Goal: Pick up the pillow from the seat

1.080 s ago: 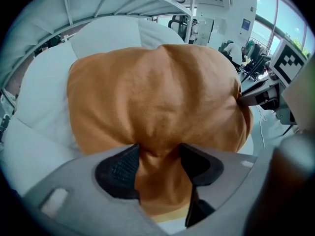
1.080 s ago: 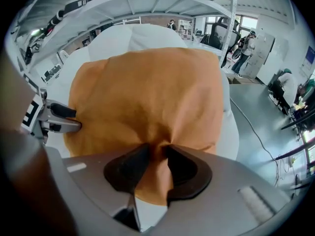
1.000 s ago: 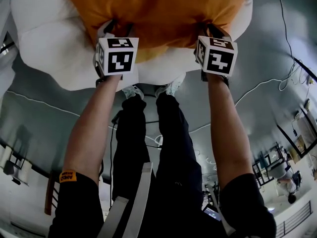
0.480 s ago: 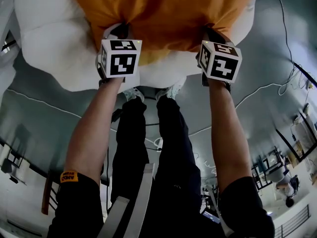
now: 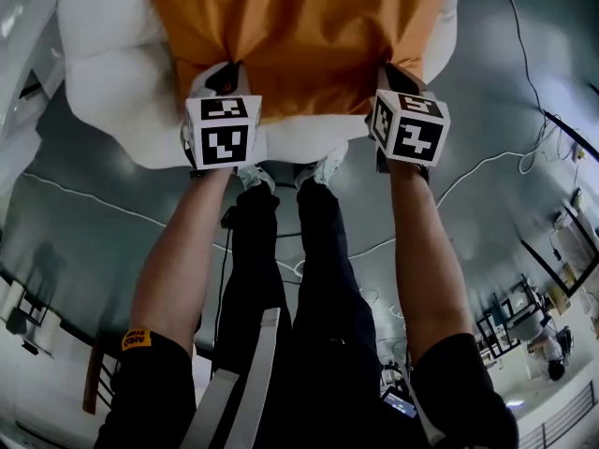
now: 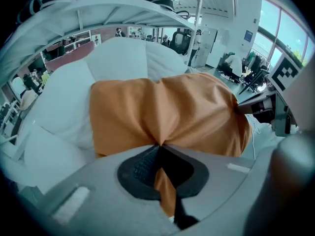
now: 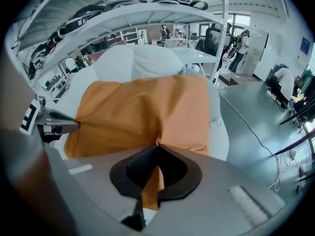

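Note:
An orange pillow (image 5: pixel 299 36) lies on a puffy white seat (image 5: pixel 112 73). My left gripper (image 5: pixel 223 80) is shut on the pillow's near edge at its left corner. My right gripper (image 5: pixel 393 78) is shut on the near edge at the right corner. In the left gripper view the orange pillow (image 6: pixel 162 112) bunches into the closed jaws of the left gripper (image 6: pixel 158 145), and a fold of cloth hangs between the pads. The right gripper view shows the same pillow (image 7: pixel 142 112) pinched in the right gripper (image 7: pixel 157 145), with the left gripper's tip (image 7: pixel 61 122) at the far corner.
The white seat (image 7: pixel 219 127) stands on a shiny grey floor (image 5: pixel 487 92) with white cables (image 5: pixel 487 162) to the right. My legs and shoes (image 5: pixel 323 168) stand just before the seat. White shelving (image 7: pixel 147 11) rises behind it; desks and people (image 6: pixel 231 65) are farther off.
Both grippers have closed on the pillow's near edge, and the cloth now bunches at each one. The near edge has drawn slightly toward me, showing more white seat at the sides.

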Available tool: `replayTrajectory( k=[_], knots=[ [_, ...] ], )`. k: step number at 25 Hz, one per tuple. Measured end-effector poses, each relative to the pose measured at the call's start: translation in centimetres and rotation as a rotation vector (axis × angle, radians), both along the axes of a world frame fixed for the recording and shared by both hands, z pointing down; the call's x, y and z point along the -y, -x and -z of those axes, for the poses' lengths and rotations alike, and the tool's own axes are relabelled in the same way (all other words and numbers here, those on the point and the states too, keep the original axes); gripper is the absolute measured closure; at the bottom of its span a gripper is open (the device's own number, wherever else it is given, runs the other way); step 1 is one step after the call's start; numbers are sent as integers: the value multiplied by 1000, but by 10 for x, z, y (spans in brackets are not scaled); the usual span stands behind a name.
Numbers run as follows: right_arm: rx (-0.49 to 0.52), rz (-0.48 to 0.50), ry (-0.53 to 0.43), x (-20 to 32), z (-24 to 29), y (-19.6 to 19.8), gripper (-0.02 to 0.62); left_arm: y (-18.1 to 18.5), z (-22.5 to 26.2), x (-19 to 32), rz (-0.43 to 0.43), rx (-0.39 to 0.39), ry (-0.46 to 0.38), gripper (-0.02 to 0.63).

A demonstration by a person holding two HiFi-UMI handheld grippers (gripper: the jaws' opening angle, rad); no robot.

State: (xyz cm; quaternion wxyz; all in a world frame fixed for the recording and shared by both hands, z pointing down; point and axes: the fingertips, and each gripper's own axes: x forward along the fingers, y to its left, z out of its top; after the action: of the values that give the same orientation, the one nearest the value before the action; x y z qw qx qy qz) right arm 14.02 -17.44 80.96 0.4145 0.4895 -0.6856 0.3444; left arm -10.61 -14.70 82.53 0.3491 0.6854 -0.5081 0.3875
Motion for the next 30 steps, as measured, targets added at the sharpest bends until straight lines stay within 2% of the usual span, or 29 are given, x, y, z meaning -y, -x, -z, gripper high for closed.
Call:
replayTrajectory(
  k=[4, 11, 17, 25, 30],
  knots=[
    [2, -1, -23, 0, 38, -1, 586, 0, 43, 1, 25, -26, -25, 594],
    [13, -26, -31, -11, 96, 8, 586, 11, 107, -4, 20, -42, -49, 594],
    [28, -37, -50, -34, 158, 22, 586, 22, 165, -37, 47, -78, -53, 594],
    [50, -55, -129, -59, 250, 37, 586, 39, 254, -67, 90, -111, -129, 594],
    [67, -56, -176, -69, 301, 42, 586, 44, 306, -75, 84, -134, -185, 594]
  ],
)
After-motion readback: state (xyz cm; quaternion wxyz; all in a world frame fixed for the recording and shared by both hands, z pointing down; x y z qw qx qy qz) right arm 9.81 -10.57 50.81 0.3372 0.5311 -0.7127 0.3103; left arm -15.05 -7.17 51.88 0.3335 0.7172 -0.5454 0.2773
